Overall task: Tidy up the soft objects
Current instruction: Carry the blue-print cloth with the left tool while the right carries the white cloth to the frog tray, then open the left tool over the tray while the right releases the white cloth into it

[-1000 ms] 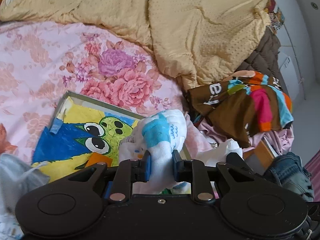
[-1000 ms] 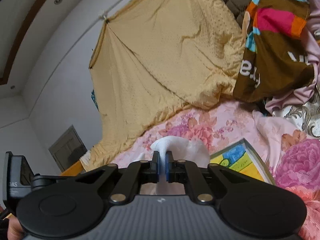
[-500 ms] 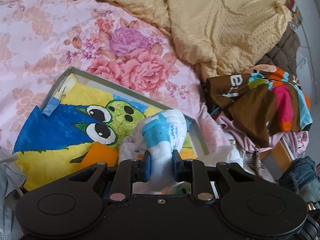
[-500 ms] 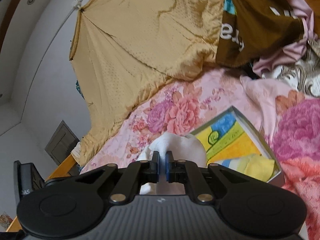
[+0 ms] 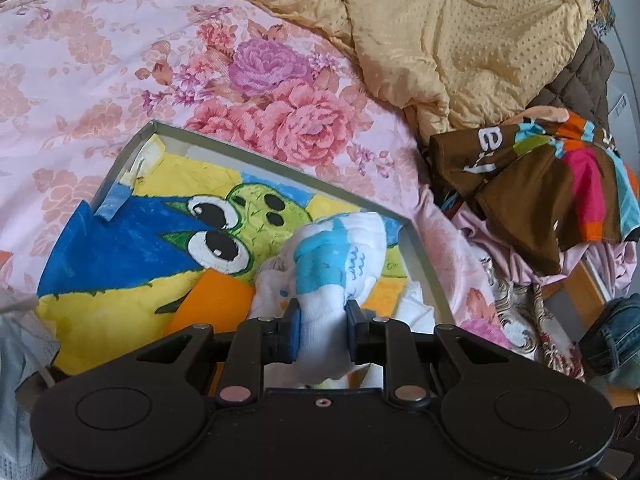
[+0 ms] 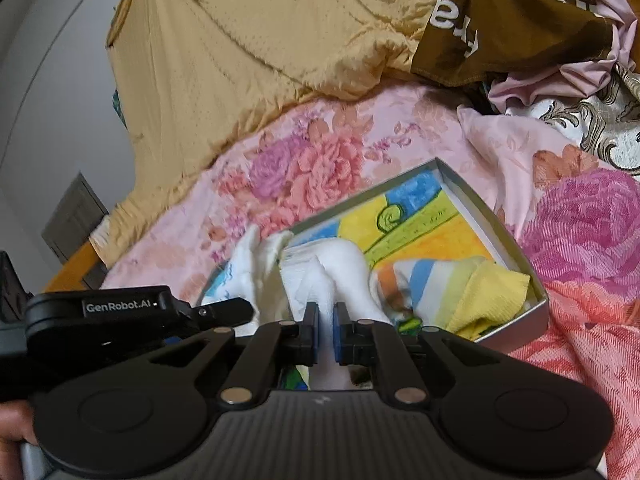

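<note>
While both tongs hung low over the shallow grey box (image 5: 424,256) w/ the painted cartoon lining, the relation that mattered was sock to box: each sock lay straight ahead of its tongs, long axis running forward along the fingers, already above the box floor. Left tongs (image 5: 322,332) were clamped narrow on a white sock w/ light-blue heel patch (image 5: 340,256), bunched up, tip toward the far box wall. Right tongs (image 6: 325,334) were nearly shut on a plain white sock (image 6: 340,272); the jaws had just been opening a little, fabric between the pads, so release looked to be starting — a judgement. Right hand seemed nearer to letting go; left grip looked firm.

Just beside the white sock, inside the box, lay a striped sock w/ yellow toe (image 6: 460,288), so space at that corner was tight.

Under the box: a bed w/ pink floral sheet (image 5: 100,60), soft, box tilting slightly on it. Further off, a tan quilted blanket (image 5: 460,40) and a brown multicolour garment (image 5: 540,184) in a heap; beyond, pale wall (image 6: 48,100) and a door, approx.
</note>
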